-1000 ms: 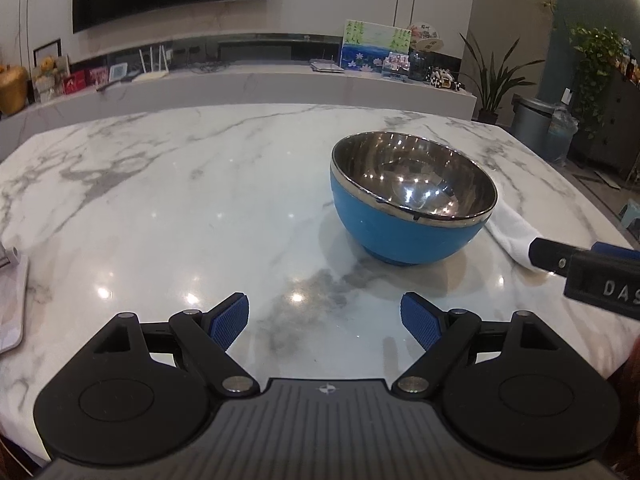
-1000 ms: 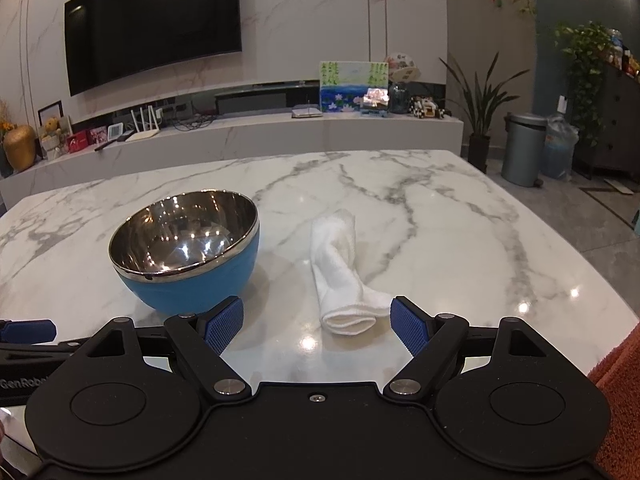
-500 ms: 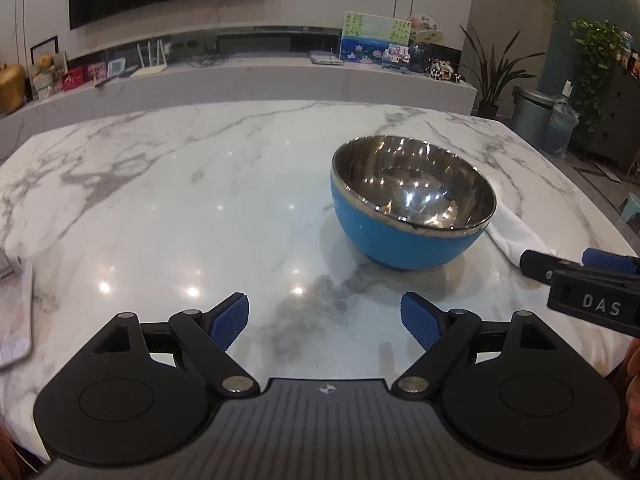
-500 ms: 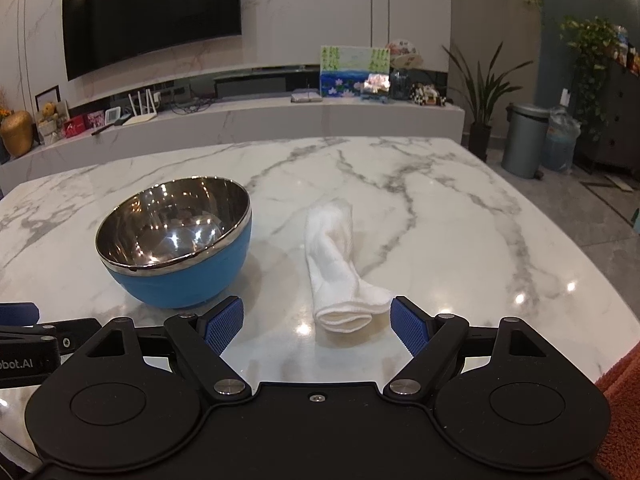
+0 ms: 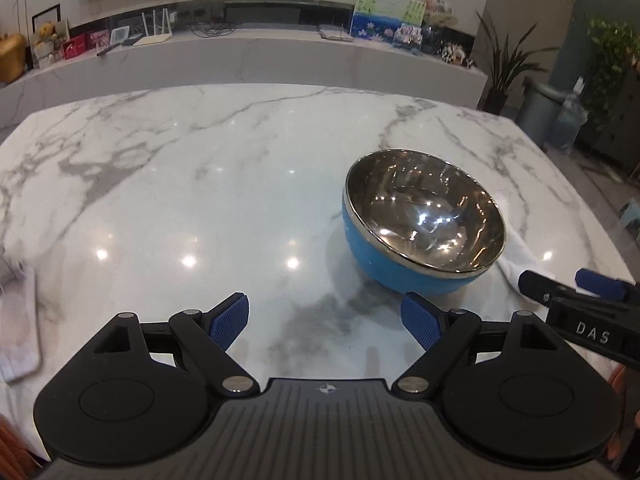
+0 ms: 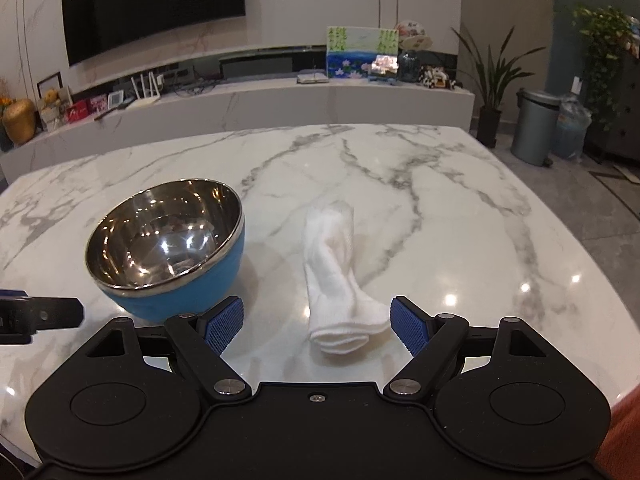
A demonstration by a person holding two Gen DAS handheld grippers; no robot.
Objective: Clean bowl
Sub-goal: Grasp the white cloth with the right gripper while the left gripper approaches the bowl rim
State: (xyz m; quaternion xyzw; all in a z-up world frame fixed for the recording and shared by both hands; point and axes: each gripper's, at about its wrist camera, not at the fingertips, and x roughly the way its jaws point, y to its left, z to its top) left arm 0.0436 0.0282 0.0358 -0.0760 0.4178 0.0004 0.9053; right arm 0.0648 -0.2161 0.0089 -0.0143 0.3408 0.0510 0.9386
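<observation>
A blue bowl [image 5: 422,216] with a shiny steel inside stands upright and empty on the marble table [image 5: 200,184]; it also shows in the right wrist view [image 6: 168,240]. A rolled white cloth [image 6: 338,276] lies just right of the bowl; a bit of it shows in the left wrist view [image 5: 520,256]. My left gripper [image 5: 326,322] is open and empty, near the table's front, left of and short of the bowl. My right gripper [image 6: 316,322] is open and empty, its fingers either side of the cloth's near end, above the table.
A flat pale object [image 5: 18,320] lies at the table's left edge. The right gripper's finger [image 5: 568,292] shows at the right of the left view. Behind the table are a low marble shelf [image 6: 280,96], a bin [image 6: 534,126] and plants.
Both grippers have moved forward and tilted down a little; the bowl and cloth now sit lower and nearer in the views. The bowl and cloth have not moved on the table.
</observation>
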